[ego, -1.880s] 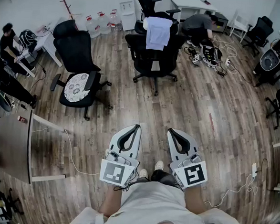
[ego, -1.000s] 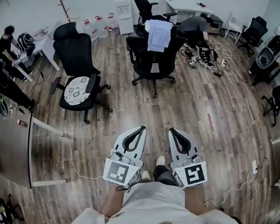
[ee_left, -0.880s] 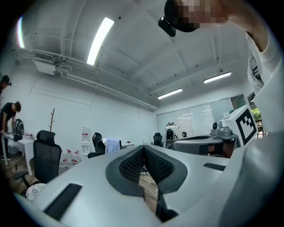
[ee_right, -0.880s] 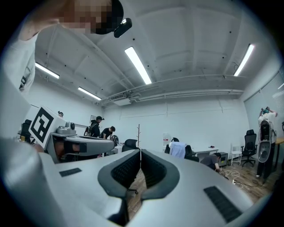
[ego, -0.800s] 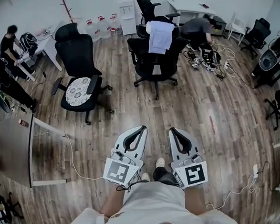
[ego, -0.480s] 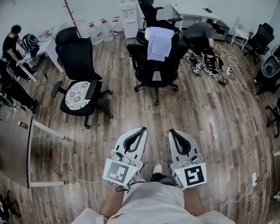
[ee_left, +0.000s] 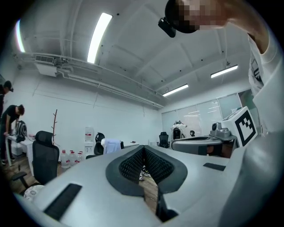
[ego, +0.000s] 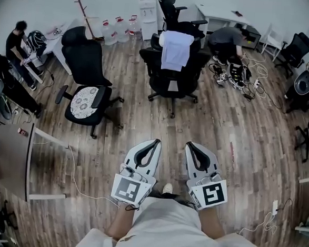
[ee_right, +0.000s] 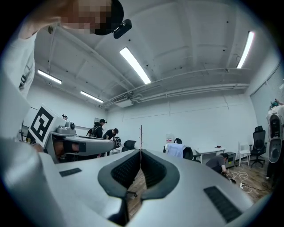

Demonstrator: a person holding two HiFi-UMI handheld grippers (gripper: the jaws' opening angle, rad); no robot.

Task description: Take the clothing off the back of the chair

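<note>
- Left gripper (ego: pixel 153 142): jaws closed together with nothing between them. Its own view shows the ribbed pads meeting and only floor beyond.
- Right gripper (ego: pixel 189 144): likewise closed and empty, held level beside the left at the low centre of the head view.
- Clothing (ego: pixel 176 49): a pale garment draped over the back of the black chair (ego: pixel 171 78), upper centre of the head view. It is well apart from both grippers and untouched.
- Change noted: over the last two seconds the chair and clothing have slid a little down the head view and look slightly nearer. The grippers have kept their place in frame and remained closed. I read this as the person walking toward the chair with both tools carried ahead.
- Gripper views: the clothing (ee_left: pixel 112 145) shows small and far, left of the jaw tips in the left gripper view. In the right gripper view the clothing (ee_right: pixel 175 150) shows right of them.
- Bearing on the task: this is approach only, with open floor (ego: pixel 217 125) between tools and chair. The jaws must open before any grasp.
- Nearby: a second chair (ego: pixel 86 81) at left and a crouching person (ego: pixel 228 38) at upper right. By my judgement neither is in the direct path.
</note>
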